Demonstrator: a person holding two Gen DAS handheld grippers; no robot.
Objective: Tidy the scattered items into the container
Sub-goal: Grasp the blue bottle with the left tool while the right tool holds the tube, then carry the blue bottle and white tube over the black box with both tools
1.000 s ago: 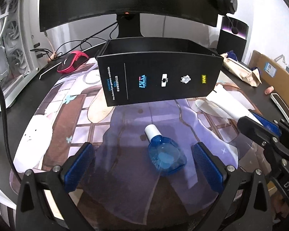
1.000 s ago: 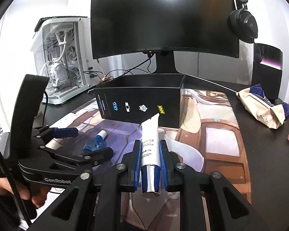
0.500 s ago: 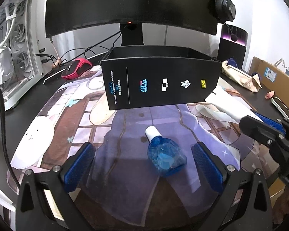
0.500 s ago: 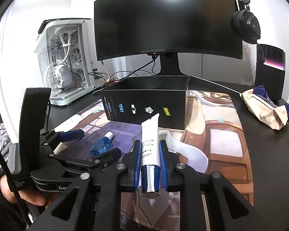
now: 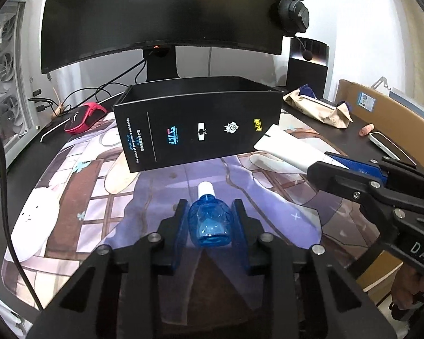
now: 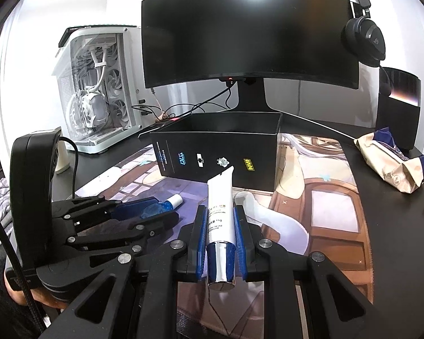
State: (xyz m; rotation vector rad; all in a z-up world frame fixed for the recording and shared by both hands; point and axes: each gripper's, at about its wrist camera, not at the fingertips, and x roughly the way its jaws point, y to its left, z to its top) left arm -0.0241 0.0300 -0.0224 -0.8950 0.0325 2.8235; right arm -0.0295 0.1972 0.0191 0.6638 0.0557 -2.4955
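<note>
- Since 1 s ago: your left gripper (image 5: 209, 223) went from fingers spread wide either side of the blue bottle (image 5: 210, 221) to fingers closing in on it; blue pads now flank the bottle body on both sides, looks like contact.
- Bottle: same spot on the printed desk mat (image 5: 99, 197), white cap pointing at the black box (image 5: 200, 130), lying on its side. In the right wrist view it shows as a blue blob w/ white cap (image 6: 175, 200) poking past the left fingers (image 6: 132, 206).
- Right gripper (image 6: 220, 226): no change vs. earlier. Fingers narrow, clamped on the white tube (image 6: 220, 197); chrome cap end sits back between the fingers toward the cam, crimped flat end points fwd and up toward the box.
- Tube's flat end is just in front of the box's near wall; can't tell touching or apart. From the left wrist view the tube (image 5: 285, 149) angles in from the right, tip near the box's right corner.
- Box: open top, on the mat in front of the monitor stand (image 5: 161, 65), logos on the near face. Inside not visible from either cam.
- Rest of the surface (image 6: 395, 226): red mouse (image 5: 84, 115) left of box, crumpled paper bag (image 6: 395, 166) on the right, headset (image 6: 364, 42) hung at the monitor's right edge, white PC case (image 6: 96, 90) far left.
- Your hand shows partly under the left gripper handle, lower left of the right wrist view.
</note>
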